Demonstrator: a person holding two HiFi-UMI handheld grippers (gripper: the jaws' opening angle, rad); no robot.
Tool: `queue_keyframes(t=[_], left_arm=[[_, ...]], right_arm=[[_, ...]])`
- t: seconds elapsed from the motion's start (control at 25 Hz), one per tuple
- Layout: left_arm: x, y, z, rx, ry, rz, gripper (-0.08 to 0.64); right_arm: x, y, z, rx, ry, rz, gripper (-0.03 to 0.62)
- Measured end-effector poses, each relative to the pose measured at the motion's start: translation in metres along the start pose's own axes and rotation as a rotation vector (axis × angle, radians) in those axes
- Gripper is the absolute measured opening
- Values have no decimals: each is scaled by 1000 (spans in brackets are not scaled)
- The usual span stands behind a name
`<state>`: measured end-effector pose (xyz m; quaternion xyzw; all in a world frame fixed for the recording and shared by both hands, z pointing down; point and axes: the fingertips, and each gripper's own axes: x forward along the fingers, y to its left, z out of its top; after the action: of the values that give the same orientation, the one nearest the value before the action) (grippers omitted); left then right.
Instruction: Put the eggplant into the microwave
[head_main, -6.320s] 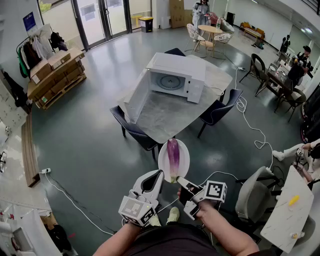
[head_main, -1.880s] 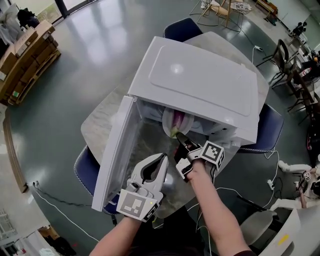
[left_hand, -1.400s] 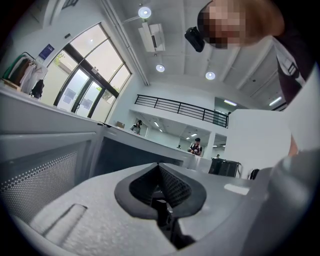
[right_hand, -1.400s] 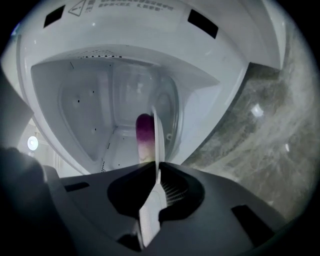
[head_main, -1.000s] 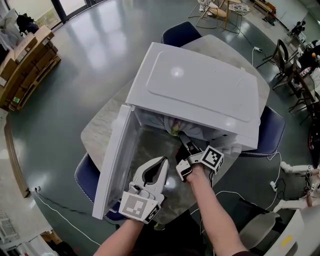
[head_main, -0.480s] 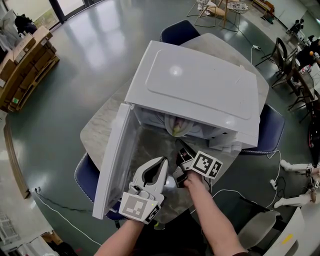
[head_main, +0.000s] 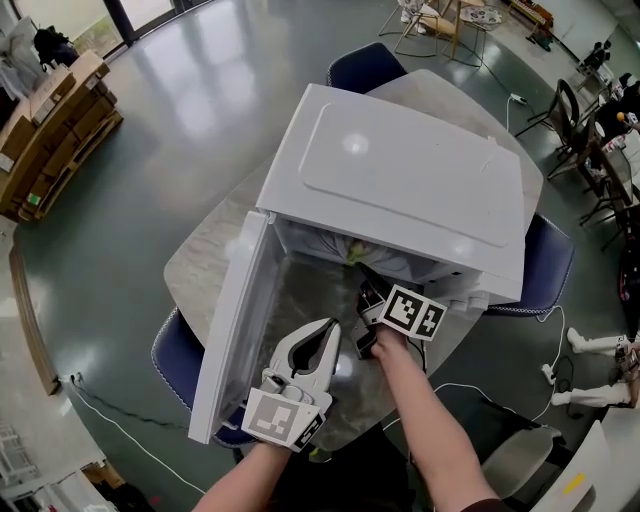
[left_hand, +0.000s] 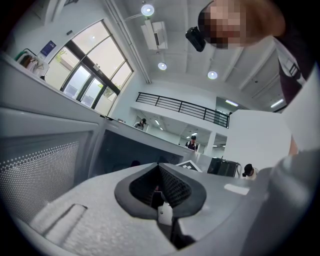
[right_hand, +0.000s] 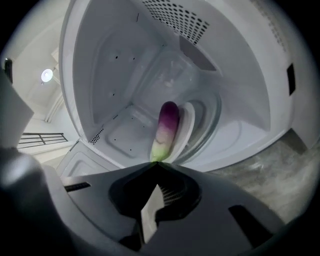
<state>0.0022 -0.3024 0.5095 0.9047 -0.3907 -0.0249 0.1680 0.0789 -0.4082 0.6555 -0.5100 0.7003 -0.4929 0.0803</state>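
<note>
The purple eggplant (right_hand: 166, 129) with its green stem end lies on a white plate (right_hand: 187, 125) inside the white microwave (head_main: 400, 185); from the head view only its tip (head_main: 352, 255) shows under the top's edge. My right gripper (head_main: 368, 296) sits just outside the opening, shut and empty, its tips (right_hand: 152, 163) meeting just below the stem end, apart from it. My left gripper (head_main: 327, 327), white, is held level in front of the open door (head_main: 232, 330). It is shut on nothing (left_hand: 159, 166).
The microwave stands on a grey stone table (head_main: 205, 250) with its door swung out to the left. Blue chairs (head_main: 365, 65) (head_main: 550, 265) (head_main: 172, 345) ring the table. The door's mesh panel (left_hand: 40, 170) fills the left of the left gripper view.
The plate with the eggplant was carried to the microwave and set inside. Over the last second my right gripper drew back from the opening, rolled and closed. The left gripper stayed still.
</note>
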Motion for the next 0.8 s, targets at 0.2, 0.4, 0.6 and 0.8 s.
queue_keyframes(t=[0.2,0.4,0.6,0.8], left_arm=[[1,3,1,-5,-1,9,8],[3,5,-1,-6,3,17,8],[5,6,-4,-9,18,21,8],[1,0,-5,-22,45,10,8]], right_arm=[[11,3,9,-4,19,12,2],[19,5,13,-6,31,32,2],[18,12,12,-19,31,77,3],[-12,43,-4,-106,49,131,3]])
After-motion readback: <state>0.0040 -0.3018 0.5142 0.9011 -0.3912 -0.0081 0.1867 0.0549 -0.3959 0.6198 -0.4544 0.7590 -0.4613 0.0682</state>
